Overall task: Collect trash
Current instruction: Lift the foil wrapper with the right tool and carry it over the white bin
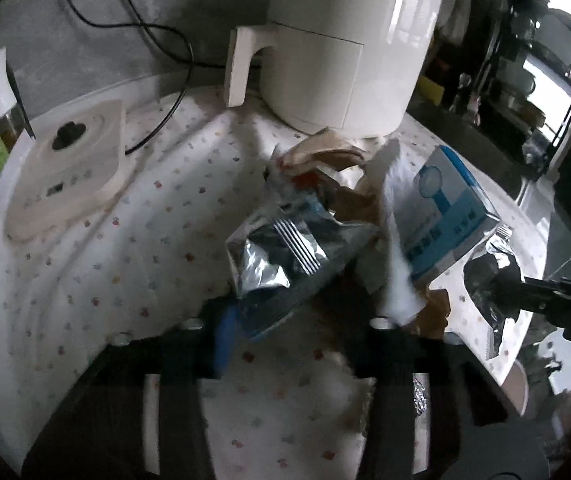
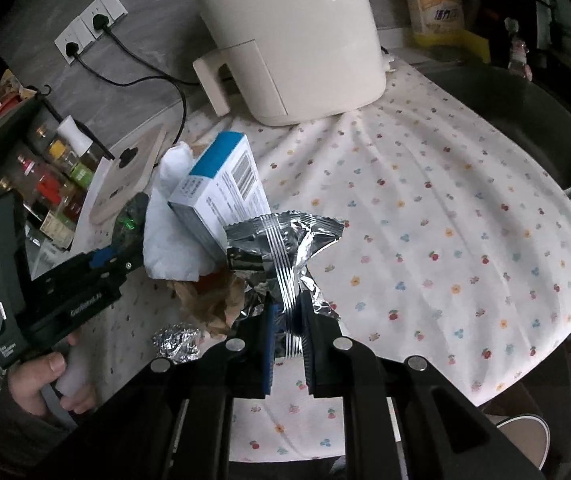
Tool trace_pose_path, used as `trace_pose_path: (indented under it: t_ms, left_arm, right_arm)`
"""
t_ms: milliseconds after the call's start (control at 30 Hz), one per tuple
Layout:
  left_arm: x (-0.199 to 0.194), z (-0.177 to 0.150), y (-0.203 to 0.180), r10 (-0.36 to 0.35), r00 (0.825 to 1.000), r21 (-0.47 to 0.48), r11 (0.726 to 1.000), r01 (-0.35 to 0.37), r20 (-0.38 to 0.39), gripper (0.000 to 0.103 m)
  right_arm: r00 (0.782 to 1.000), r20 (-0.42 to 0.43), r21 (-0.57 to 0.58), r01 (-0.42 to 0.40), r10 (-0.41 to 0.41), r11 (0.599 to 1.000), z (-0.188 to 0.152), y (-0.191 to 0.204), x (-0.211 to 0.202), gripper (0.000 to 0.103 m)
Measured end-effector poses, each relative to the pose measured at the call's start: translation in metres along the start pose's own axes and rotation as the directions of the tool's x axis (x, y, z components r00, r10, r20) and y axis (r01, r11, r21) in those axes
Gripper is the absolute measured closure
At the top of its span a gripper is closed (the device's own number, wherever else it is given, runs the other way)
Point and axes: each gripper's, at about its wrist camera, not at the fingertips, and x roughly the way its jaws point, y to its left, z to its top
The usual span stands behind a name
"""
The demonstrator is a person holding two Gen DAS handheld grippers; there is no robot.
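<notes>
Your right tongs (image 2: pixel 288 322) pinch a crinkled silver wrapper (image 2: pixel 285 248), lifted just above the flowered tablecloth (image 2: pixel 425 220). Your left tongs (image 1: pixel 285 312) reach into the trash heap beside it, a second foil wrapper (image 1: pixel 281 260) between the fingers; whether they press on it, you cannot tell. A blue-and-white box (image 2: pixel 221 184), white tissue (image 2: pixel 165 216) and brown paper (image 2: pixel 209 296) lie piled before the white air fryer (image 2: pixel 293 40).
</notes>
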Motion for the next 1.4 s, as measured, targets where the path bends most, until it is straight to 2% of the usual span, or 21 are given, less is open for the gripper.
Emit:
trace_pose_path:
  t_ms: [33, 167, 567, 867, 1167, 1400]
  left_arm:
    - [-0.003, -0.001, 0.002, 0.012, 1.0, -0.005, 1.0, -0.012, 0.014, 0.082]
    - [-0.015, -0.002, 0.012, 0.022, 0.999, -0.058, 0.998, -0.02, 0.039, 0.089]
    - [-0.089, -0.028, 0.006, 0.086, 0.984, -0.146, 0.987, -0.063, 0.158, 0.089]
    - [-0.132, -0.048, -0.013, 0.11, 0.973, -0.143, 0.986, -0.082, 0.204, 0.089]
    - [-0.147, -0.063, -0.051, 0.062, 0.975, -0.098, 0.994, -0.042, 0.212, 0.089]
    - [-0.147, -0.073, -0.102, -0.025, 0.979, -0.021, 0.999, 0.03, 0.201, 0.089]
  right_arm:
    - [1.0, 0.008, -0.003, -0.001, 0.001, 1.0, 0.0, 0.0, -0.002, 0.091]
    - [1.0, 0.022, 0.005, -0.007, 0.007, 1.0, -0.003, -0.003, -0.007, 0.091]
    - [0.996, 0.073, -0.05, -0.045, 0.049, 0.998, -0.022, -0.004, -0.045, 0.091]
    - [0.991, 0.124, -0.083, -0.044, 0.055, 0.996, -0.038, -0.001, -0.085, 0.091]
    - [0.989, 0.15, -0.05, -0.005, 0.012, 0.999, -0.071, -0.024, -0.127, 0.091]
    - [0.983, 0.177, 0.021, 0.042, -0.045, 0.999, -0.1, -0.06, -0.161, 0.091]
